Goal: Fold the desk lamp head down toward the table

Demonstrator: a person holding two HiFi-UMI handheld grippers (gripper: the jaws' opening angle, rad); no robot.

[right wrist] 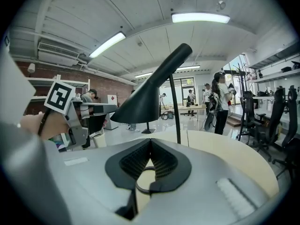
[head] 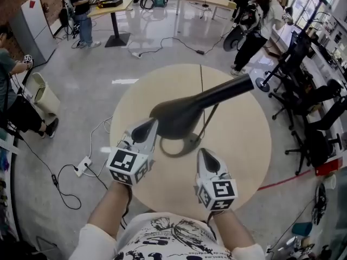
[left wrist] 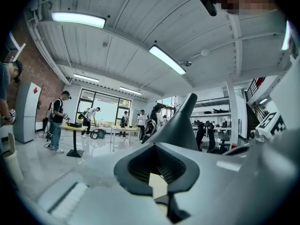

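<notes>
A black desk lamp stands on the round pale table (head: 244, 145). Its cone head (head: 179, 115) hangs above the tabletop, tilted, with the narrow end pointing up to the right. A thin stem (head: 210, 118) runs down to the ring base (head: 162, 151). My left gripper (head: 145, 128) is shut, its tip against the left rim of the lamp head (left wrist: 180, 125). My right gripper (head: 207, 155) is shut and holds nothing, just right of the ring base (right wrist: 146, 189). In the right gripper view the lamp head (right wrist: 140, 104) and stem (right wrist: 174, 107) stand ahead, with the left gripper (right wrist: 96, 108) beside the head.
A power strip (head: 84, 166) and cables lie on the floor left of the table. Office chairs (head: 314, 118) stand at the right, past a red floor line (head: 282, 180). Several people and desks (head: 114, 4) are farther back.
</notes>
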